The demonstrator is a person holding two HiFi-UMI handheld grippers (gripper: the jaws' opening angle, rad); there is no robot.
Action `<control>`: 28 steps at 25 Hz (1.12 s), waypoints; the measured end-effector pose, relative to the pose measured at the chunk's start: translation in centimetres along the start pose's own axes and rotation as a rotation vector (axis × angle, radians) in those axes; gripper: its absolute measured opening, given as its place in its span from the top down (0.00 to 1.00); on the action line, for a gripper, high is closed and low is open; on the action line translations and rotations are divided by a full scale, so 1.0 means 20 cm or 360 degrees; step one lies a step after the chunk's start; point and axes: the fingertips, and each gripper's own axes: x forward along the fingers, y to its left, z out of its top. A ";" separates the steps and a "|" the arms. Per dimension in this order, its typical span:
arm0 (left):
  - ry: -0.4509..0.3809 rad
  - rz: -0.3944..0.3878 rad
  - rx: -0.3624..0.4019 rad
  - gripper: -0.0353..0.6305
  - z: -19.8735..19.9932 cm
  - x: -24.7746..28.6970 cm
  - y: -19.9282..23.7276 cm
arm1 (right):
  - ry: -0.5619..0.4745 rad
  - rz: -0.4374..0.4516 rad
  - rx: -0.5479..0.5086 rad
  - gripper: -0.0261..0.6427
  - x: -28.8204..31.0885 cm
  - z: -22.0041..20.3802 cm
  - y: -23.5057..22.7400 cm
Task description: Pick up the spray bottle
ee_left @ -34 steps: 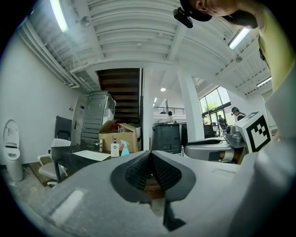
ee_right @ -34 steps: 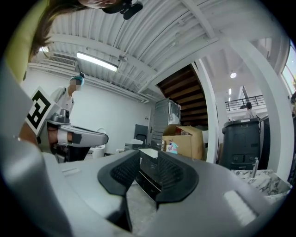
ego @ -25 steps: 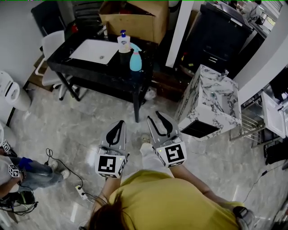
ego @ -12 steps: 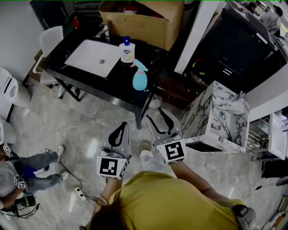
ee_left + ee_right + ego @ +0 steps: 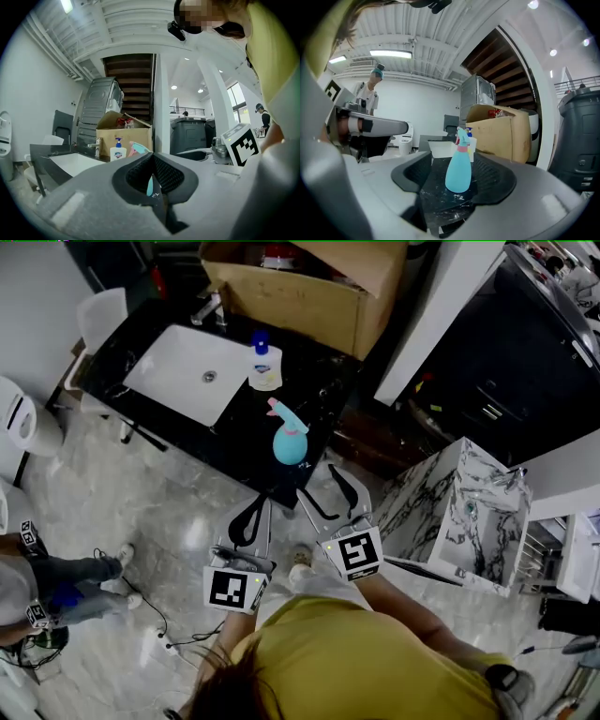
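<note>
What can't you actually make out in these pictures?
Left gripper view: the spray bottle is mostly hidden behind the shut jaws of the left gripper.
Head view: the cardboard box is cut off by the top edge.
Every view: the label of the soap bottle is too small to read.

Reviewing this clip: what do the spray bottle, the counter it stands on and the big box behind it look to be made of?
Spray bottle: probably plastic, with a smooth opaque teal body and a pink collar.
Counter: glossy black with pale flecks and reflections. It could be polished stone or glass; the look leaves that open.
Box: brown cardboard, matte, with its flaps folded open.
</note>
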 end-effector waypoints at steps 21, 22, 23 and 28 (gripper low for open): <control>0.0143 -0.0073 -0.0053 0.94 -0.16 0.32 0.20 | 0.0306 0.0103 0.0095 0.42 0.37 -0.30 -0.09; 0.0158 -0.0075 -0.0060 0.94 -0.17 0.32 0.21 | 0.0320 0.0106 0.0093 0.42 0.39 -0.32 -0.10; 0.0170 -0.0075 -0.0066 0.94 -0.19 0.33 0.22 | 0.0337 0.0111 0.0090 0.41 0.41 -0.34 -0.10; 0.0204 -0.0091 -0.0070 0.94 -0.22 0.38 0.27 | 0.0444 0.0153 0.0082 0.34 0.53 -0.43 -0.09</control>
